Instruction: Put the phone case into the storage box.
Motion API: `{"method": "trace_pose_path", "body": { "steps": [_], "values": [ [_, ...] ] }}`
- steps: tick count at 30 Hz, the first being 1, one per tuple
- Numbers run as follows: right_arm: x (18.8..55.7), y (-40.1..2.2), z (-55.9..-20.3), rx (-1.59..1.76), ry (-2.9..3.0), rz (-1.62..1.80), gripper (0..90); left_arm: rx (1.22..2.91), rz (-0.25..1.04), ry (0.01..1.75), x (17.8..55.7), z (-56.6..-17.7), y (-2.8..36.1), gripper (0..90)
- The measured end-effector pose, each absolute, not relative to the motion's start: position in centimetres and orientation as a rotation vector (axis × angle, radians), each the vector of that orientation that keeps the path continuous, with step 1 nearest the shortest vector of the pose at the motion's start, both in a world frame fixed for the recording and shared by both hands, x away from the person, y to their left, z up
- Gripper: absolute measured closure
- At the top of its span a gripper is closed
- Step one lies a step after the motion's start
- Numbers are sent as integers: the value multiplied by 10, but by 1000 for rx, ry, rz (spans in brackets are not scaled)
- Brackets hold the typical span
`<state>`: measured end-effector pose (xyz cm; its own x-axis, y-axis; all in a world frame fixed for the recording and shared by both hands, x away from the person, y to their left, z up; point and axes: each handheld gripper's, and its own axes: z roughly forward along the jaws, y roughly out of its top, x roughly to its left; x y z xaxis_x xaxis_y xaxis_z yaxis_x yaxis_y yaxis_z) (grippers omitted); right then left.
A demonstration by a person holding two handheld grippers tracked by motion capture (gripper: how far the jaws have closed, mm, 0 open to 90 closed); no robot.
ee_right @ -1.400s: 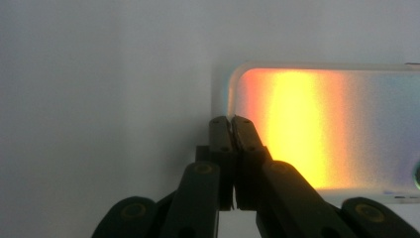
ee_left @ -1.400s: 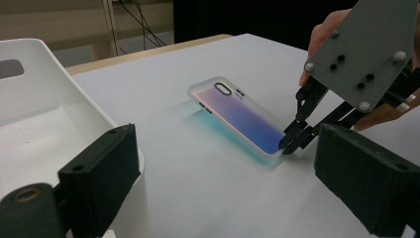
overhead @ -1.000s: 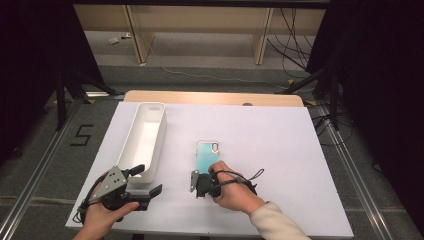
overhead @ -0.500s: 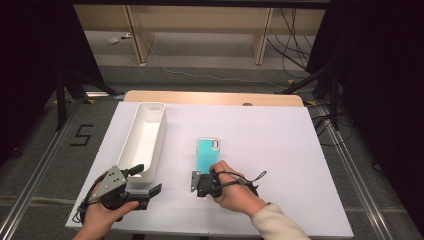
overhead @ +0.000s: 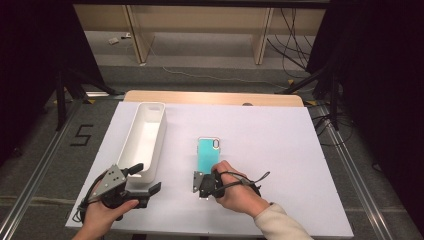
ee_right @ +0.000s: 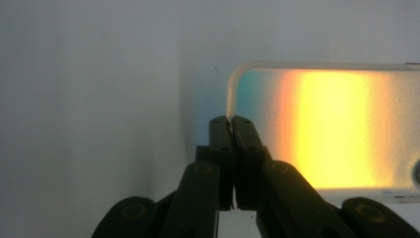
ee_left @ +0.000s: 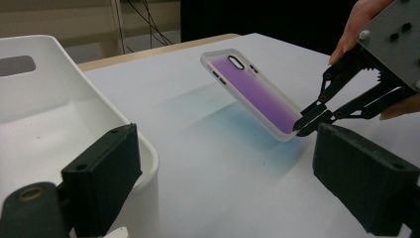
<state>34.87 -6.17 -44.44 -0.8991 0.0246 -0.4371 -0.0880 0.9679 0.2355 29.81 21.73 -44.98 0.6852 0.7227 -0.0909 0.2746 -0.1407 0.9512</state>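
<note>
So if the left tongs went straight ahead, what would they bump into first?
Probably the phone case, held tilted off the table by the right tongs. The white bin sits just beside that path, though depth is unclear.

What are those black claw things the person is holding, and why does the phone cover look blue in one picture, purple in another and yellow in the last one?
Those claws are grippers: hand tools with two black jaws that pinch things, a bit like tongs. A person holds one in each hand.

One picture comes from a camera high above the white table. The other two come from small cameras riding on the grippers, looking along the jaws.

On the table stands a long white bin. The right gripper has its jaws shut on the edge of a shiny phone case and tilts it up, so one end is lifted off the table. The left gripper waits open beside the bin, holding nothing.

The case looks shimmery, so it probably shows a different colour from each angle.
</note>
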Motion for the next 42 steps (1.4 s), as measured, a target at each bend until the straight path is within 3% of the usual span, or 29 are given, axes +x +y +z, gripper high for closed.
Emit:
{"method": "trace_pose_path", "body": {
  "steps": [21, 42],
  "values": [
    [338, -62, -432, -2, 2623, 332, 892, 1674, 473, 858, 307, -440, 216, 137],
    [335, -59, -430, -59, 2581, 350, 892, 1725, 417, 885, 372, -411, 161, 154]
  ]
}}
